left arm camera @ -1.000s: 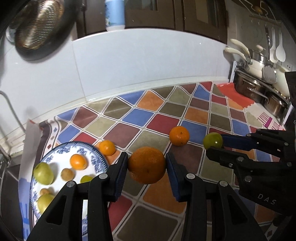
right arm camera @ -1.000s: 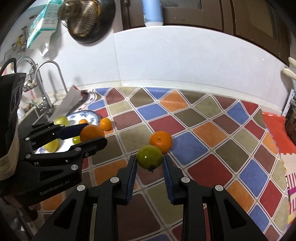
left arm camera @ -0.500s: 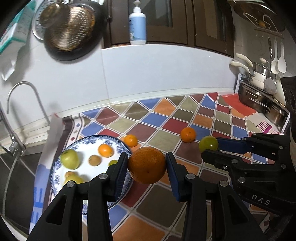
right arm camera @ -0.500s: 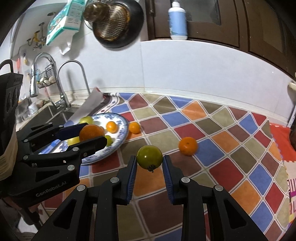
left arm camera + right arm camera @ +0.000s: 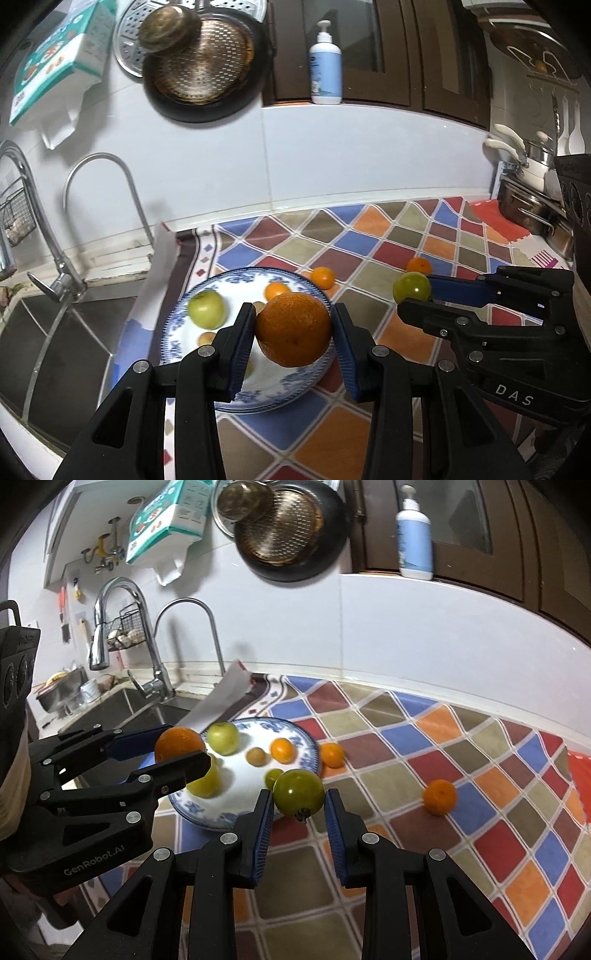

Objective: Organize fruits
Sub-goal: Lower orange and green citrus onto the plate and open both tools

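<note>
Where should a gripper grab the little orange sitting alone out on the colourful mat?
Pinch the lone small orange across its widest middle, coming down from above. It is round and sits free on the checkered mat, with nothing beside it, so fingers fit on either side. Both grippers hold fruit now, so one must unload first.

Plate [image 5: 236, 402] showing blue-white floral rim; mat [image 5: 461, 746] showing multicolour diamond check w/ white lines; held orange [image 5: 293, 334] deep orange, tomato [image 5: 298, 792] green.

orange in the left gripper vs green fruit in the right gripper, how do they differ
The orange is bigger, with dimpled orange skin; the green fruit is smaller, smooth and glossy, its stem end pointing down. The left gripper stands wider than the right gripper. Both fruits are round, clamped and off the counter.
</note>
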A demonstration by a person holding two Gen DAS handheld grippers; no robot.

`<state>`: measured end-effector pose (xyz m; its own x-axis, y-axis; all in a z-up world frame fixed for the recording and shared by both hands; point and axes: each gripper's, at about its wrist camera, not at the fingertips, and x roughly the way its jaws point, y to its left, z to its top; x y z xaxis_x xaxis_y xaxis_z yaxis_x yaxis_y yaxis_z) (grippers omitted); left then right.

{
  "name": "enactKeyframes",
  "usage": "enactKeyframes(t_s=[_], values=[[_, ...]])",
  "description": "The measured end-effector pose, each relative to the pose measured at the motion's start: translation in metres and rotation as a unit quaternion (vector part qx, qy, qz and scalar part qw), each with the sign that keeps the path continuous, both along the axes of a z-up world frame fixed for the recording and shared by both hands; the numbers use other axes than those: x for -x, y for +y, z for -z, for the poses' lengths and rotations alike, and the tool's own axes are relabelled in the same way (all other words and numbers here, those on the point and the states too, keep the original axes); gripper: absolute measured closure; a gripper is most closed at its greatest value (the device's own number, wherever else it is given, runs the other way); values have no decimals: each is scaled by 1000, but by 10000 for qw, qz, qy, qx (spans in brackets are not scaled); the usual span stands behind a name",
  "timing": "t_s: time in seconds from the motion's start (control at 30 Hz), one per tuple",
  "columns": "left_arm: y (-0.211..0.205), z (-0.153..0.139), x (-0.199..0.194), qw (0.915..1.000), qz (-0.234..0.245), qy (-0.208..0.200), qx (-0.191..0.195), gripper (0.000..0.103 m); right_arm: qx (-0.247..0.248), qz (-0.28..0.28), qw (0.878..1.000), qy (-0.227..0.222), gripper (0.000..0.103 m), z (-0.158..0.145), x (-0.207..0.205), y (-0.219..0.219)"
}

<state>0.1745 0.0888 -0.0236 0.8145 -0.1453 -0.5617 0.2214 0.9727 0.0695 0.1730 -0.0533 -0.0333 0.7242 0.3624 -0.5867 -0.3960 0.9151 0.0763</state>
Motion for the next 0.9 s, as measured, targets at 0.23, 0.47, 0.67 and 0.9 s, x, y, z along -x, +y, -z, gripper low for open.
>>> enactKeyframes(t_s=[0.23, 0.47, 0.67, 0.9], values=[[26, 5, -10, 10000, -69, 37, -12, 62, 28, -102, 9999, -35, 74, -1, -10, 27], [43, 14, -27, 9999, -50, 88, -35, 62, 97, -160, 9998, 1, 74, 4, -28, 48], [56, 22, -48, 9998, -62, 169, -18, 62, 156, -274, 9995, 81, 74, 11, -47, 64], [63, 35, -69, 9994, -9, 333, 7, 62, 269, -432, 9984, 255, 74, 25, -66, 78]])
